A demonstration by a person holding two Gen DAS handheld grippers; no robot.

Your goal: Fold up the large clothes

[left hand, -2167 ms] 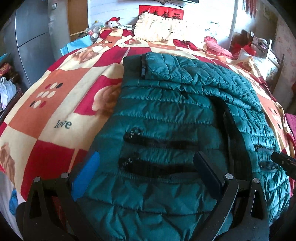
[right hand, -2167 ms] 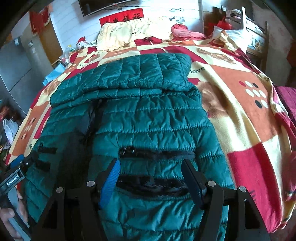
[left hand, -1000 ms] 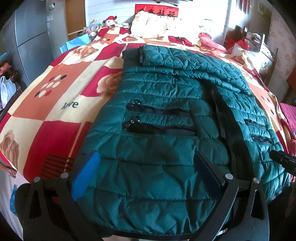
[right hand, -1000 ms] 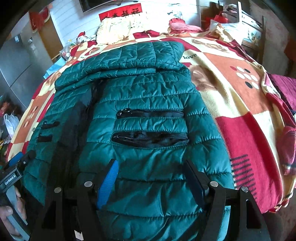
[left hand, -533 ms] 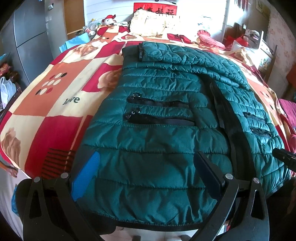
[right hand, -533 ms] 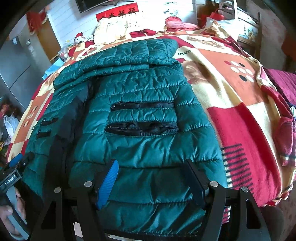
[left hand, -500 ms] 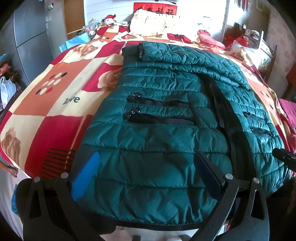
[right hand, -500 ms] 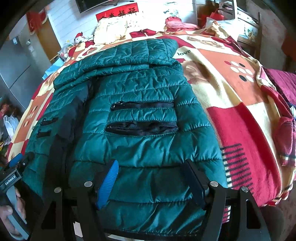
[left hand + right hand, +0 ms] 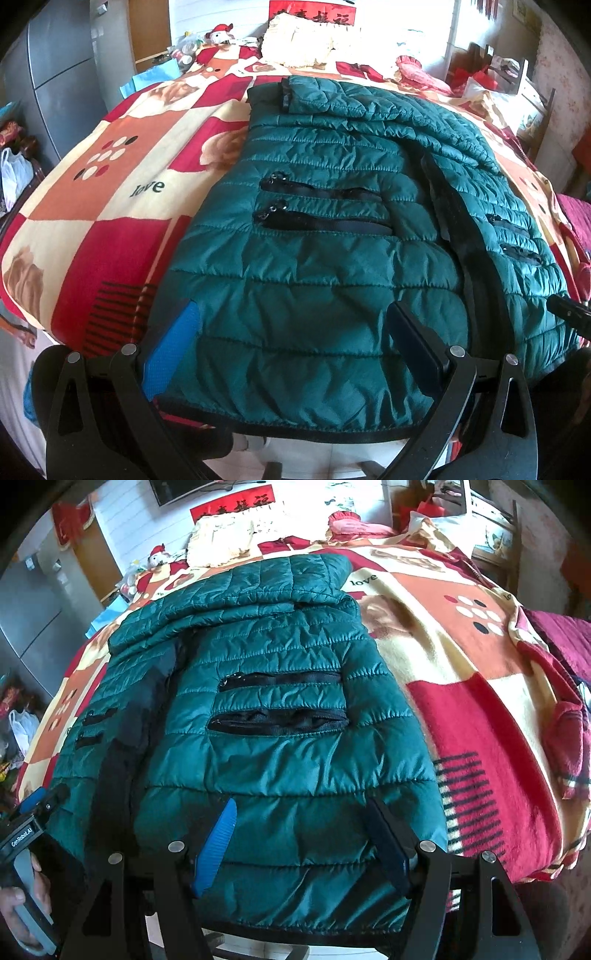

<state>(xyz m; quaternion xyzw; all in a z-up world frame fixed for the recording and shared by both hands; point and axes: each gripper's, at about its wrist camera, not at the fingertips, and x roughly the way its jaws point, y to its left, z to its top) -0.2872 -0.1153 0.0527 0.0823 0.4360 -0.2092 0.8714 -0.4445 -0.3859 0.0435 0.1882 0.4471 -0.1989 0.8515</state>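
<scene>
A dark green quilted jacket (image 9: 314, 258) lies front up on the bed, its hem at the near edge and a sleeve folded across its upper part (image 9: 369, 107). Two black zip pockets show on each front panel. My left gripper (image 9: 291, 332) hovers open over the left half of the hem, with nothing pinched between its blue and dark pads. My right gripper (image 9: 303, 834) hovers open over the right half of the jacket (image 9: 280, 746), just behind the hem. In the right wrist view a hand (image 9: 22, 915) holds the left gripper (image 9: 33, 819) at the left edge.
A red, orange and cream patterned blanket (image 9: 92, 206) covers the bed on both sides of the jacket. Cream pillows (image 9: 306, 37) and soft toys sit at the head. A grey cabinet (image 9: 48, 74) stands on the left, and a dark red cloth (image 9: 561, 646) lies at the right edge.
Both grippers have drawn back from the pockets toward the hem at the near bed edge, and the floor now shows below it. In the last half second nothing moved visibly.
</scene>
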